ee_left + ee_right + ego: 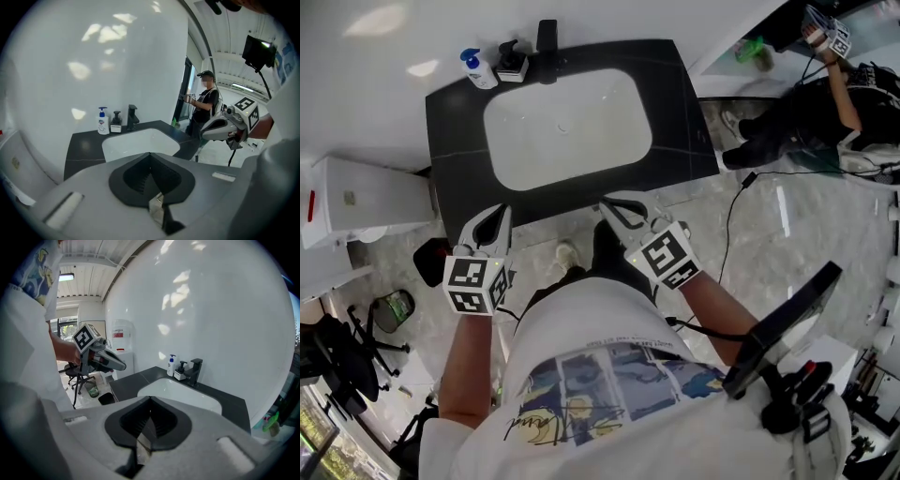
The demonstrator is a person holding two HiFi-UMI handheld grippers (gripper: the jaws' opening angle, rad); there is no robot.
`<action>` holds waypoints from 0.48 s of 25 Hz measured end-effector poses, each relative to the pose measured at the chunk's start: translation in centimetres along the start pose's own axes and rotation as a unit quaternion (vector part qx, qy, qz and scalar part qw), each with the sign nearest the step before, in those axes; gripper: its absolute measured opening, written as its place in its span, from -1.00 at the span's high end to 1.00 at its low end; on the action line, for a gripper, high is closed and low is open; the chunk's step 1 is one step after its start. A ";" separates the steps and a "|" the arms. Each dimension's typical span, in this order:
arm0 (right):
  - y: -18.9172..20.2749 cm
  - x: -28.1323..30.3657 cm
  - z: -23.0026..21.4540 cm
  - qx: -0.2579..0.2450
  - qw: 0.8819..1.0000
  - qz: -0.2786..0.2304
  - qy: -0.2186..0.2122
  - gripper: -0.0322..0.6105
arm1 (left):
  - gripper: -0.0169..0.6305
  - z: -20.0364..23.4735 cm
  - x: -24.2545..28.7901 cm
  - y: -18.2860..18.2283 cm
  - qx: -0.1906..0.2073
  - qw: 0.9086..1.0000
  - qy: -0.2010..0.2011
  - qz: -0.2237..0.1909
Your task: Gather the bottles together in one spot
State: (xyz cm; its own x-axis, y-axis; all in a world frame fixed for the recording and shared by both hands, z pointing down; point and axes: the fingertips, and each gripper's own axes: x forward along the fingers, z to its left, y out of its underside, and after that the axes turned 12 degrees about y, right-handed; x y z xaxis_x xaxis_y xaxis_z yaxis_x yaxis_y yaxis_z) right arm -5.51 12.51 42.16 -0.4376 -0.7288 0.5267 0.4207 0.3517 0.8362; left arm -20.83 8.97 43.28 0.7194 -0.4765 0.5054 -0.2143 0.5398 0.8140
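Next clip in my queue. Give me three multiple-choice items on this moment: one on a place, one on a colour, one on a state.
1. Where does the white bottle stand?
A. In the sink basin
B. On the floor
C. At the back left corner of the counter

2. What colour is its pump?
A. Red
B. Blue
C. Green

3. How do the left tongs stand?
A. Shut, with nothing between them
B. Open around the bottle
C. Shut on the bottle

Key:
1 C: the head view shows it on the dark top beside the black dispenser, left of the faucet.
2 B: the pump head is blue in every view.
3 A: the left gripper view shows the pads together and bare, well away from the bottle.
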 end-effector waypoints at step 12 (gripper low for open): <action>-1.4 -2.0 2.7 -0.020 1.000 -0.008 0.009 0.89 | 0.94 -5.9 -0.7 1.0 0.022 0.995 0.097 0.033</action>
State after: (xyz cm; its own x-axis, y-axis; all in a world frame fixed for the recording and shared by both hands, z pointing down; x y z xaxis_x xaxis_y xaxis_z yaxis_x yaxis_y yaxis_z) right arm -7.34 15.10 40.35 -0.4297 -0.7452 0.5099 0.4452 0.3165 0.8377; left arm -17.62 13.95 41.98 0.8156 -0.2967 0.4967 -0.2906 0.5323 0.7951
